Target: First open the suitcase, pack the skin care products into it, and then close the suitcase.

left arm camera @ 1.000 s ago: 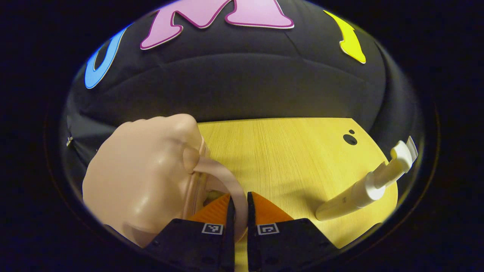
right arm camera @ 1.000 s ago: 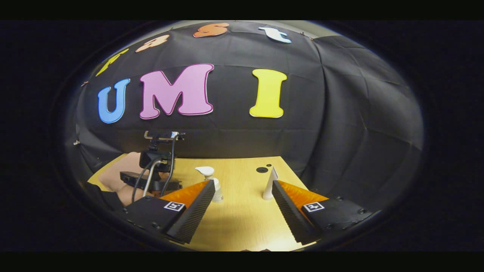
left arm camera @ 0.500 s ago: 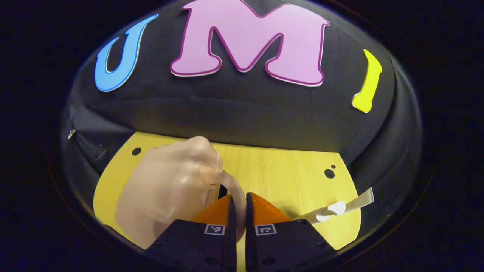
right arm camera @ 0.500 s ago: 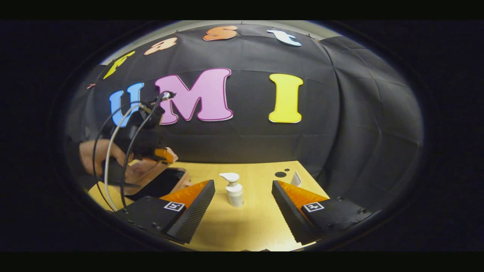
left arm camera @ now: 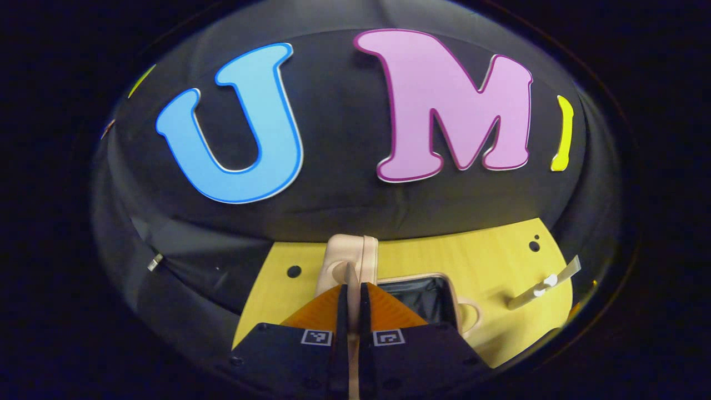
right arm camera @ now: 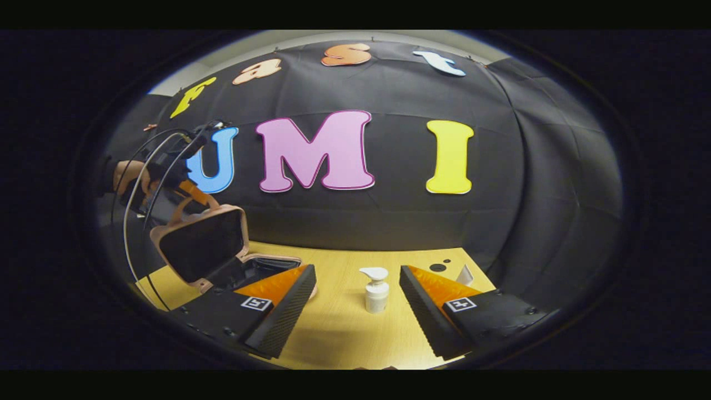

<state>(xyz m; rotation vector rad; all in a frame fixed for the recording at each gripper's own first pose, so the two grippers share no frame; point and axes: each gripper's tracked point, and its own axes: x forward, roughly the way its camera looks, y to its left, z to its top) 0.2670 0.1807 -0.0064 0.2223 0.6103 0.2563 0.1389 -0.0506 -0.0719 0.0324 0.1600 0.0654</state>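
Two fingers of the left gripper (left arm camera: 350,294) are pinched on the thin handle strap (left arm camera: 349,273) of the beige suitcase lid (left arm camera: 349,256), seen edge-on in the left gripper view. Beside it the dark-lined suitcase base (left arm camera: 422,291) lies open on the yellow wood-grain table (left arm camera: 483,261); a pale tube (left arm camera: 541,287) lies near the table's right edge. In the right gripper view, a hand (right arm camera: 129,176) holds that gripper high at left, the smooth rounded lid (right arm camera: 201,244) raised and tilted. The right gripper (right arm camera: 355,303) hovers low with fingers spread wide, unladen, a white pump bottle (right arm camera: 376,289) upright on the table between them, farther off.
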